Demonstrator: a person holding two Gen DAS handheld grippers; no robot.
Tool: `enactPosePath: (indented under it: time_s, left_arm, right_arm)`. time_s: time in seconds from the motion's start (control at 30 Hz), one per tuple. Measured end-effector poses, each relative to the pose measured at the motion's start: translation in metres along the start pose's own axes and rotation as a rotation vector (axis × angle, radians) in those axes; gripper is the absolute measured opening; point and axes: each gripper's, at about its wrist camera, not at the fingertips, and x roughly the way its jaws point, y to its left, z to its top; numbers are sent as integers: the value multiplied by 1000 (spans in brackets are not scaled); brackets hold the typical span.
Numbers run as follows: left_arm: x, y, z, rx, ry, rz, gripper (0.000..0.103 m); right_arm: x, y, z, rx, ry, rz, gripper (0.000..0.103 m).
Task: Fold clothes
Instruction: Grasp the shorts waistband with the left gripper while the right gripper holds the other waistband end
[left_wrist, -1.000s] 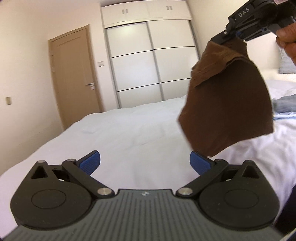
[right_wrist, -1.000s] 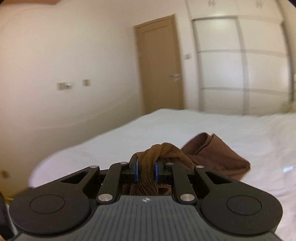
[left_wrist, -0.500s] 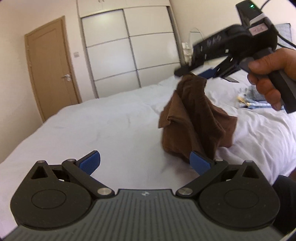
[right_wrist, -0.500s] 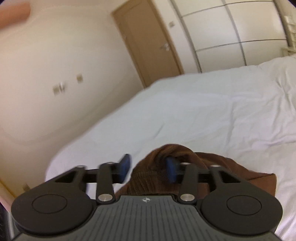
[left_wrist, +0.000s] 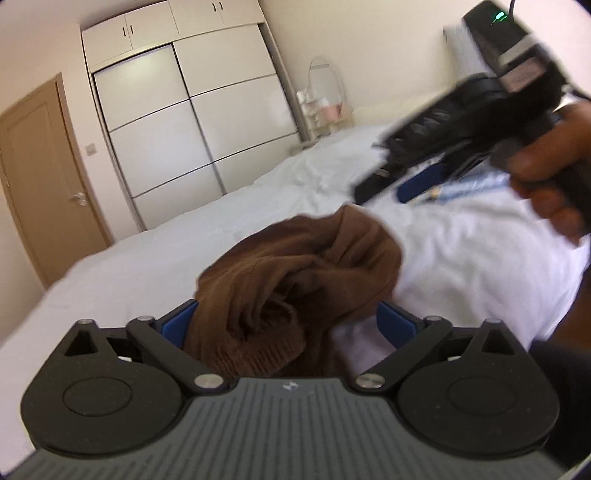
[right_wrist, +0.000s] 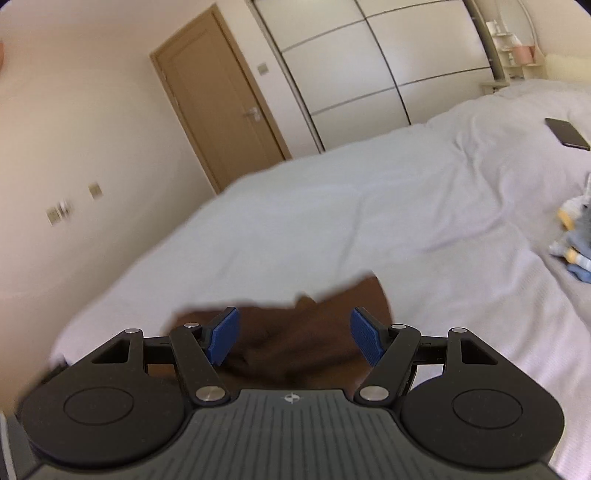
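Note:
A crumpled brown garment (left_wrist: 295, 273) lies in a heap on the white bed (left_wrist: 184, 258). My left gripper (left_wrist: 284, 325) is open, its blue pads on either side of the near end of the heap. My right gripper (right_wrist: 295, 338) is open and empty just above the brown garment (right_wrist: 314, 339). It also shows blurred in the left wrist view (left_wrist: 417, 177), held in a hand above and behind the heap.
A pile of blue and light clothes (right_wrist: 576, 236) lies at the bed's right side, and a dark phone (right_wrist: 567, 133) lies further back. A wooden door (right_wrist: 218, 99) and white wardrobe (left_wrist: 192, 122) stand beyond the bed. A small shelf (left_wrist: 321, 107) stands by the wall.
The right gripper lowered the brown garment onto the bed, opened and let go, then lifted away. The left gripper moved in until the heap sits between its open fingers.

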Motion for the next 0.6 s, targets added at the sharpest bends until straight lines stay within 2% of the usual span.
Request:
enactPosePath:
  time_s: [0.13,0.23,0.3,0.37,0.43,0.53,0.57,0.6]
  left_arm:
    - [-4,18,-8,14,29,43,96]
    - [-9,36,-16,-19,63,66,80]
    - [-14,46,-23,-75,75,57,78]
    - [-20,54,-30,-127,87,41,69]
    - [-26,57,-36,-158,100,23,68]
    - [-31,54,-44,-183,106,-5,68]
    - [-31,53,-45,-187,102,-12,69]
    - [-31,51,-45,-188,97,-16,69]
  right_arm:
    - [14,28,-22,-246,66,-10,69]
    - [26,53,-34,-488,96,-8,69]
    - [35,73,-43,-652,112,-1,69]
    - [44,92,-55,-815,119,11,69]
    - [59,105,-69,-964,120,11,69]
    - [81,113,-75,-1052,137,-1,65]
    - [86,114,-71,-1035,149,1,54]
    - [91,113,-65,-988,164,12,48]
